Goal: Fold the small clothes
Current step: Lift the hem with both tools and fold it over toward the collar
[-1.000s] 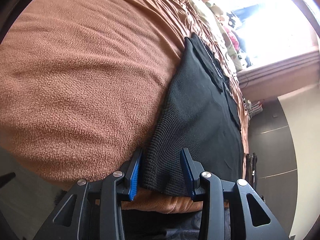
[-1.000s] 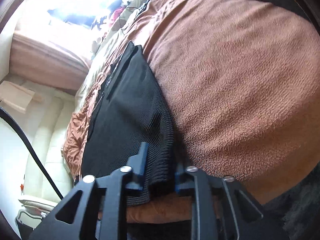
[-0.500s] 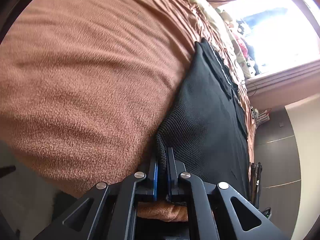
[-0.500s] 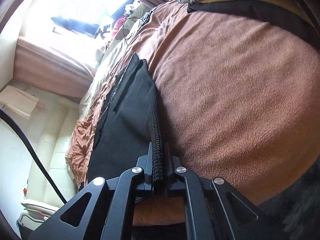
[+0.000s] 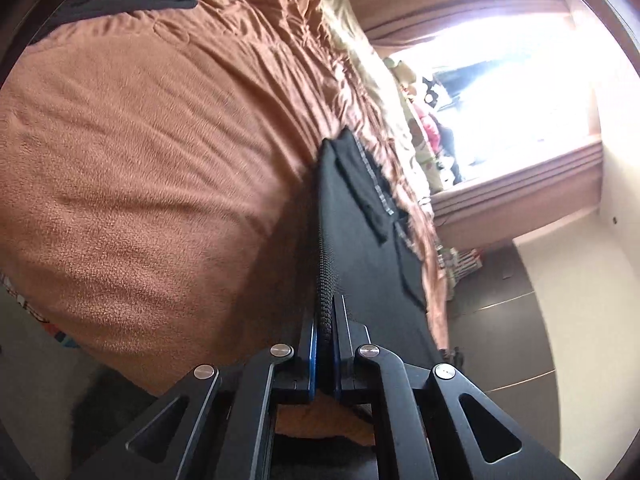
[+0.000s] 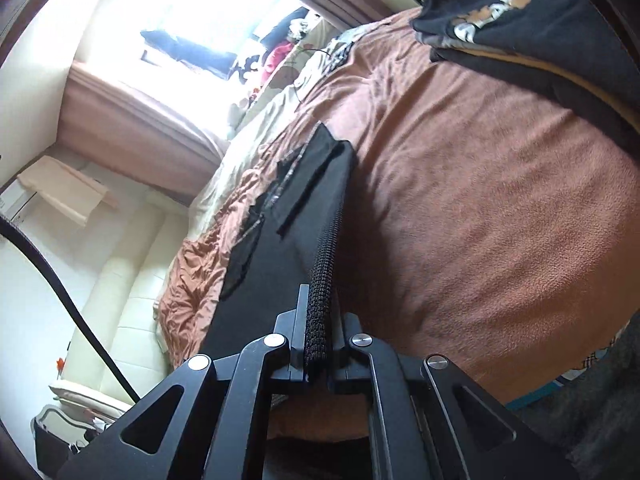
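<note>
A black knit garment (image 5: 360, 248) lies stretched over a brown fleece blanket (image 5: 140, 160) on a bed. My left gripper (image 5: 325, 320) is shut on the garment's near ribbed edge, which stands up between the blue pads. In the right wrist view the same garment (image 6: 296, 232) runs away from me, and my right gripper (image 6: 318, 328) is shut on its thick knit hem. The pinched edge is lifted off the blanket (image 6: 480, 220) in both views. The far end of the garment still rests on the bed.
Folded dark clothes with a printed top (image 6: 500, 12) are stacked at the bed's far right. A cream sofa (image 6: 120, 300) stands beside the bed. A bright window (image 5: 520, 92) with curtains lies beyond. Dark floor (image 5: 500, 340) borders the bed's edge.
Both grippers went from open around the hem to shut on it. They then lifted the edge, pulling the garment taut and upright off the blanket.
</note>
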`<state>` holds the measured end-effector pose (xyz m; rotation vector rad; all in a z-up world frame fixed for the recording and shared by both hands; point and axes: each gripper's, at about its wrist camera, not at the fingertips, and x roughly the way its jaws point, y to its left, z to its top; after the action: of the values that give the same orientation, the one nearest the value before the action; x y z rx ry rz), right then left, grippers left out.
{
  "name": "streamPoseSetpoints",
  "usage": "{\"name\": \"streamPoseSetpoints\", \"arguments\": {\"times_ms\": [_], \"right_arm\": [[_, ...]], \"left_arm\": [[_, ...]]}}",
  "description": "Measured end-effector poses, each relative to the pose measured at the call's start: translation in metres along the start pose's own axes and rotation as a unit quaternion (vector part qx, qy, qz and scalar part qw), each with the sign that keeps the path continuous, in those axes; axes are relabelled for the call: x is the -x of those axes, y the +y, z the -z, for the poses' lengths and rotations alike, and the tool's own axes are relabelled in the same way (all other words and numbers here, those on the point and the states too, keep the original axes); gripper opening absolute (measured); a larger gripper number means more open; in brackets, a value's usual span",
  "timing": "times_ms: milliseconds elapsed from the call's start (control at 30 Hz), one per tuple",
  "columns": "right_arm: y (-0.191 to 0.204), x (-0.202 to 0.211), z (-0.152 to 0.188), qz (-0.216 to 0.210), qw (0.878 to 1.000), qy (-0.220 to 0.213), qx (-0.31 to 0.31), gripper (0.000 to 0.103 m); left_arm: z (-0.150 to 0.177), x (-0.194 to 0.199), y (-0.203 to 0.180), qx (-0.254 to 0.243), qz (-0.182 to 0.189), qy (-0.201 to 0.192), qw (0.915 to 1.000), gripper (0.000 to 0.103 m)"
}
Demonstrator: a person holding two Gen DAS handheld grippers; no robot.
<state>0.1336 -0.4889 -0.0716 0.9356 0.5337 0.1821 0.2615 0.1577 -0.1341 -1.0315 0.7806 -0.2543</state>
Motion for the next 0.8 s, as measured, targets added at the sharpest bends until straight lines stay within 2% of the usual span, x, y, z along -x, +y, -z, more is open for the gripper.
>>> {"name": "streamPoseSetpoints", "arguments": {"times_ms": [367, 800], "right_arm": [[0.008, 0.052, 0.027, -0.018, 1.0, -0.008, 0.022, 0.002], [0.0, 0.101, 0.057, -0.034, 0.999, -0.013, 0.036, 0.002]], "left_arm": [[0.013, 0.055, -0.007, 0.002, 0.061, -0.028, 0.9977, 0.005], [0.048, 0.106, 0.012, -0.008, 0.066, -0.039, 0.997, 0.005]]}}
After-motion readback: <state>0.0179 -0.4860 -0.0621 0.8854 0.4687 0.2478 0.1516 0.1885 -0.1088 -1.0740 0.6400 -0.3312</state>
